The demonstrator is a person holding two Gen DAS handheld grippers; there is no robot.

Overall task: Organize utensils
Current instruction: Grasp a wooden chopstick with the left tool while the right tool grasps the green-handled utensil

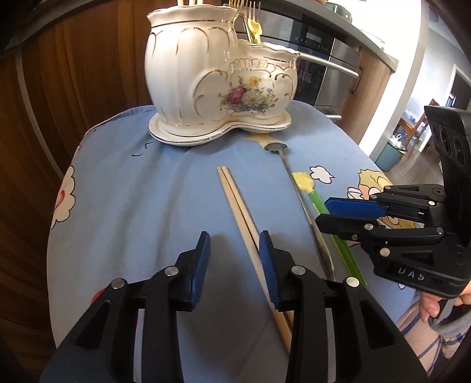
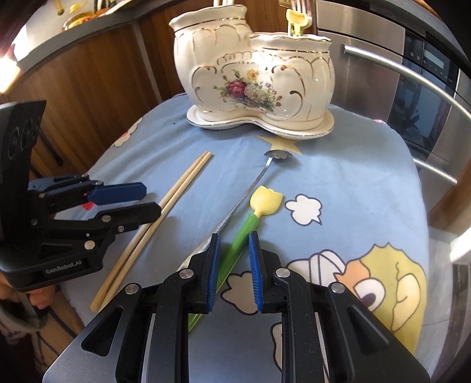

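The holder (image 1: 206, 76) sits at the top centre of both views: glossy white ceramic, scalloped, gold trim, a flower bouquet painted on front, two joined cups on a matching saucer. The taller cup has pale sticks poking out, cut off by the frame top, so can't say what they are. The lower cup holds forks (image 1: 245, 6) and a yellow-tipped utensil (image 2: 297, 19), also clipped at the top edge.

The tabletop (image 1: 147, 191) is covered in a soft blue cartoon-print cloth. Lying on it: wooden chopsticks (image 1: 235, 200) as a pair mid-frame, a metal spoon (image 2: 275, 156) with a scalloped bowl, and a tulip stick (image 2: 265, 200) with a yellow flower head on a green plastic stem.

Left gripper (image 1: 234, 235), bottom of the left view, stands parted; the chopsticks run under its right pad, not between the pads. Right gripper (image 2: 234, 237) has its blue ribbed pads straddling the green stem with gaps showing, not clamped as far as I can tell. The spoon handle disappears behind its left finger. A bit of hand (image 1: 432, 306) shows lower right.
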